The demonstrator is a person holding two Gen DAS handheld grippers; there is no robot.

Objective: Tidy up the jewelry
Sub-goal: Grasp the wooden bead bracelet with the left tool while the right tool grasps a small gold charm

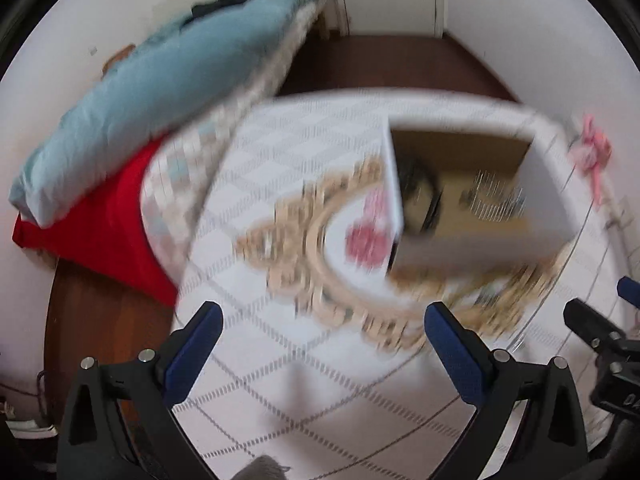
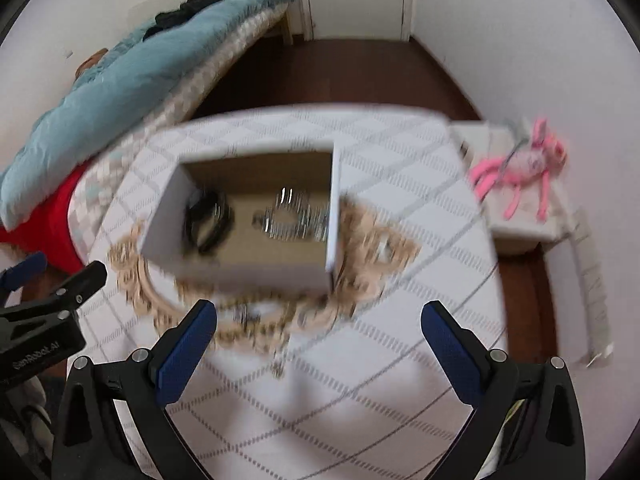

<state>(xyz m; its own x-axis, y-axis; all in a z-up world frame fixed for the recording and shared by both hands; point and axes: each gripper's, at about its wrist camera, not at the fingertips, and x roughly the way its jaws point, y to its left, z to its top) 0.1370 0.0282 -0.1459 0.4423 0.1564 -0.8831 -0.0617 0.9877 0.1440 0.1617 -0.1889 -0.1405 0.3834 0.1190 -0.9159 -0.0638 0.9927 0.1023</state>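
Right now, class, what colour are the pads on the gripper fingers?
Dark blue pads on black frames, clearest in the right wrist view.

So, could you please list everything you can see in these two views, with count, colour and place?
Box: one, white outside, brown inside, open, on the table.
Dark looped item: one, black, left part of the box; too blurred to identify.
Silver jewelry: one cluster, silver, right part of the box.
Ornate frame: one, gold-beige, under the box.
Table: one, white with grey check.
Plush toy: one, pink, on a white stand right of the table.
Bedding: light blue over red, far left.
Left hand-held gripper: one, black with blue pads, open, empty.
Right hand-held gripper: same, open, empty.
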